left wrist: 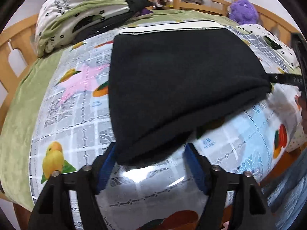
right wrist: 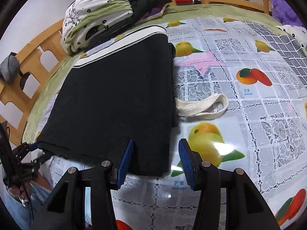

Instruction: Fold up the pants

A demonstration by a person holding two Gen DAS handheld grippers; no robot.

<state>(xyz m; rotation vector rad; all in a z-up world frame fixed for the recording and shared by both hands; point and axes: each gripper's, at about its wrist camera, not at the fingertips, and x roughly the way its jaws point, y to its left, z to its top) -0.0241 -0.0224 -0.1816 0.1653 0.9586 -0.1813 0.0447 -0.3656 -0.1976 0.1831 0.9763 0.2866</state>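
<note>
Black pants (left wrist: 178, 88) lie folded into a thick stack on the fruit-print plastic cloth (right wrist: 249, 115) that covers the bed, white waistband (right wrist: 122, 42) at the far end. Left gripper (left wrist: 151, 164): jaws wide, the near corner of the stack sitting between the blue pads (left wrist: 104, 170), not pinched. Right gripper (right wrist: 155, 159): jaws wide too, straddling the opposite near corner, nothing held. Judged stage: fold near complete, or one more fold pending. Risks: the cloth is glossy and looks slick, so a push on one corner could slide the whole stack instead of creasing it; the layers look bulky, so a shallow pinch may catch only the top ply and peel the stack open; a cream strap (right wrist: 203, 105) sticks out from under the right edge and could snag or drag along. Hard to tell: whether that strap belongs to the pants, how many layers the stack has, and what lies beneath it. The far bedding pile (left wrist: 80, 17) is warped by the lens; the left view's right edge is blurred.
</note>
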